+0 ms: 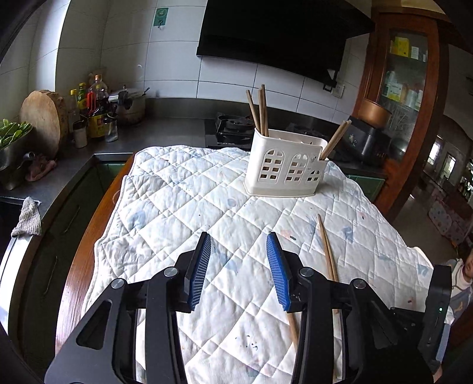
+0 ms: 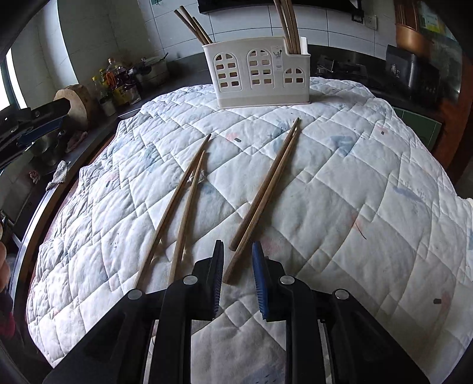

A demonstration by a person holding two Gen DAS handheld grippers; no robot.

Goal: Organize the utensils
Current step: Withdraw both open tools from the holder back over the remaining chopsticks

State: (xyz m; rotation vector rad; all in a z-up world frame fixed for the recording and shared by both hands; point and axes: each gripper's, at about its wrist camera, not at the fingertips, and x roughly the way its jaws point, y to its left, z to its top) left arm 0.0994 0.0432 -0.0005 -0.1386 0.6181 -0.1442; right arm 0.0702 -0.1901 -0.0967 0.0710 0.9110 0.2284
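A white plastic utensil holder (image 1: 285, 171) (image 2: 261, 78) stands on a quilted white cloth (image 1: 177, 206) (image 2: 340, 183), with several wooden chopsticks upright in it (image 1: 260, 109) (image 2: 288, 26). In the right wrist view, a dark pair of chopsticks (image 2: 266, 189) and a lighter pair (image 2: 180, 206) lie on the cloth. My right gripper (image 2: 238, 251) is open, its fingers on either side of the dark pair's near ends. My left gripper (image 1: 239, 242) is open and empty above the cloth; lighter chopsticks (image 1: 326, 251) lie to its right.
A steel counter (image 1: 142, 136) at the left holds bottles (image 1: 96, 109), a pot (image 1: 130, 106), a round wooden block (image 1: 41, 118) and greens. A stove (image 1: 230, 130) sits behind the holder. A wooden cabinet (image 1: 408, 88) stands at the right. The left gripper shows at the left edge of the right wrist view (image 2: 32, 124).
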